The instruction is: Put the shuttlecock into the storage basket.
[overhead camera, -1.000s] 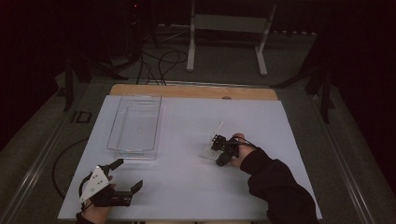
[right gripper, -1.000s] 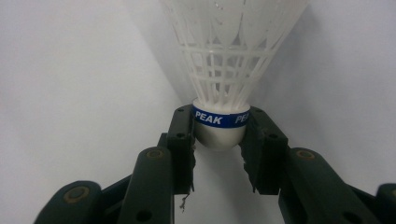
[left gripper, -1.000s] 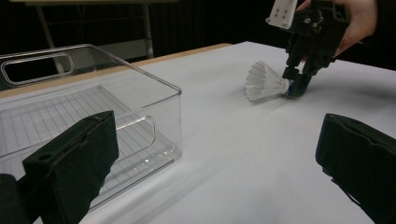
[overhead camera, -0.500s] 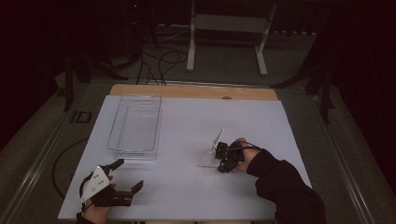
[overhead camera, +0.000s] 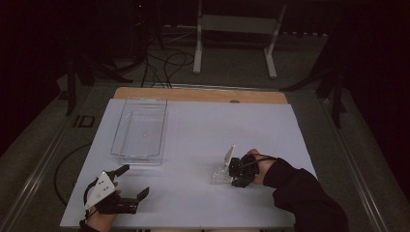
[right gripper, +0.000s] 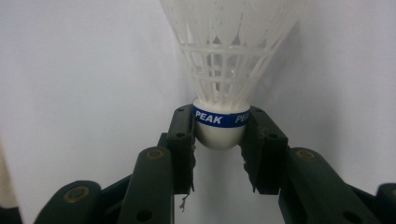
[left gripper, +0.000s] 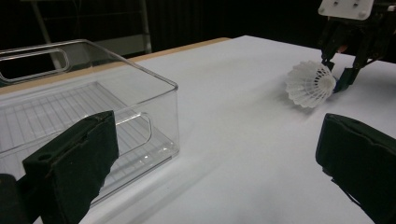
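Jaws of the right gripper (right gripper: 219, 140) pinch the shuttlecock (right gripper: 223, 70) cork; left gripper (overhead camera: 129, 186) rests spread.

My left claw (overhead camera: 126, 181) sits low at the bench's (overhead camera: 193, 130) near-left corner, jaws wide apart w/ nothing between them, hand (overhead camera: 99, 215) gripping it from below, grey plate facing up. My right claw (overhead camera: 231, 170) is near the bench's right edge, approx. mid-depth, pointing left across the bench. Its jaws are clamped on the shuttlecock (right gripper: 224, 84) at the cork base, pads (right gripper: 182, 135) pressing both sides. Right forearm in a dark sleeve (overhead camera: 304, 193) comes in from the near-right corner, wrist bent inward.
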`<act>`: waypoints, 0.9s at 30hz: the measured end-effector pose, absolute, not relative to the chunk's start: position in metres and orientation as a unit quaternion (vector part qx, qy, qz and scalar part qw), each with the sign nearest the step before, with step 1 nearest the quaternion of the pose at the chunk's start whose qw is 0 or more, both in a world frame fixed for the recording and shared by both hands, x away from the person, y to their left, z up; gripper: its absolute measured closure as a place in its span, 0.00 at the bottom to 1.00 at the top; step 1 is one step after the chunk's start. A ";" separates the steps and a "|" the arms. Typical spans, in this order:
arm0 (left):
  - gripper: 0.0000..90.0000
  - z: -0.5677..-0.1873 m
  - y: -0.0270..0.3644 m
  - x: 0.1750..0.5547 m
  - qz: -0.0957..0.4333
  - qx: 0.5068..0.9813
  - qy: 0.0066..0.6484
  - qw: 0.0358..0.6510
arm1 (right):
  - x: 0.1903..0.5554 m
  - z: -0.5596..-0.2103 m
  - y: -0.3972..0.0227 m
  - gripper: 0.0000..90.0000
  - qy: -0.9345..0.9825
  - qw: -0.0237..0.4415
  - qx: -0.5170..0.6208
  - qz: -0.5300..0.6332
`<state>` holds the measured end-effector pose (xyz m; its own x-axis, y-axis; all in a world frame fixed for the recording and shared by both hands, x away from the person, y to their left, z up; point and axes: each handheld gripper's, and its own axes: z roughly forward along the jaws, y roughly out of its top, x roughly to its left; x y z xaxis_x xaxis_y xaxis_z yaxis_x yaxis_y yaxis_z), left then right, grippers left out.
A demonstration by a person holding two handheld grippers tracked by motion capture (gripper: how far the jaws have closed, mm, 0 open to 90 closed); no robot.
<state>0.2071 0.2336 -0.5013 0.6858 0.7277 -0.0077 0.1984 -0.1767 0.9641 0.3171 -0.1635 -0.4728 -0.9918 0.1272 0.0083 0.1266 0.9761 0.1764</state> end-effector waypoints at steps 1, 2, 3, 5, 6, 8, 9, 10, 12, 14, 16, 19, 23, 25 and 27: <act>0.00 -0.501 0.234 0.207 0.238 0.729 0.318 0.557 | 0.316 -0.472 -0.164 0.74 0.994 0.000 0.061 0.091; 0.00 -0.501 0.234 0.207 0.238 0.729 0.318 0.557 | 0.316 -0.472 -0.164 0.74 0.994 0.000 0.061 0.091; 0.00 -0.501 0.234 0.207 0.237 0.730 0.318 0.557 | 0.314 -0.470 -0.165 0.74 0.994 0.000 0.058 0.092; 0.00 -0.501 0.234 0.207 0.237 0.730 0.317 0.557 | 0.312 -0.469 -0.165 0.74 0.994 0.002 0.054 0.092; 0.00 -0.501 0.233 0.207 0.236 0.730 0.317 0.557 | 0.311 -0.468 -0.165 0.74 0.994 -0.001 0.050 0.093; 0.00 -0.501 0.233 0.208 0.236 0.731 0.317 0.557 | 0.309 -0.467 -0.165 0.74 0.995 -0.001 0.048 0.093; 0.00 -0.501 0.233 0.208 0.235 0.733 0.315 0.555 | 0.308 -0.466 -0.165 0.74 0.995 0.000 0.047 0.092; 0.00 -0.501 0.233 0.207 0.235 0.733 0.316 0.555 | 0.305 -0.464 -0.164 0.74 0.994 -0.001 0.046 0.095; 0.00 -0.500 0.233 0.207 0.244 0.728 0.315 0.558 | 0.303 -0.462 -0.164 0.74 0.994 -0.001 0.040 0.102; 0.00 -0.500 0.233 0.206 0.246 0.727 0.315 0.558 | 0.302 -0.461 -0.164 0.74 0.994 -0.002 0.033 0.107; 0.00 -0.500 0.233 0.207 0.243 0.728 0.317 0.557 | 0.299 -0.459 -0.164 0.74 0.993 -0.002 0.027 0.111; 0.00 -0.501 0.233 0.207 0.239 0.732 0.317 0.554 | 0.298 -0.457 -0.164 0.74 0.993 -0.002 0.022 0.112; 0.00 -0.502 0.232 0.208 0.236 0.734 0.317 0.553 | 0.295 -0.454 -0.164 0.74 0.993 0.007 0.016 0.114; 0.00 -0.501 0.232 0.208 0.237 0.733 0.317 0.553 | 0.294 -0.453 -0.164 0.74 0.994 0.005 0.013 0.113; 0.00 -0.501 0.232 0.208 0.238 0.734 0.317 0.552 | 0.293 -0.452 -0.164 0.74 0.994 0.005 0.010 0.110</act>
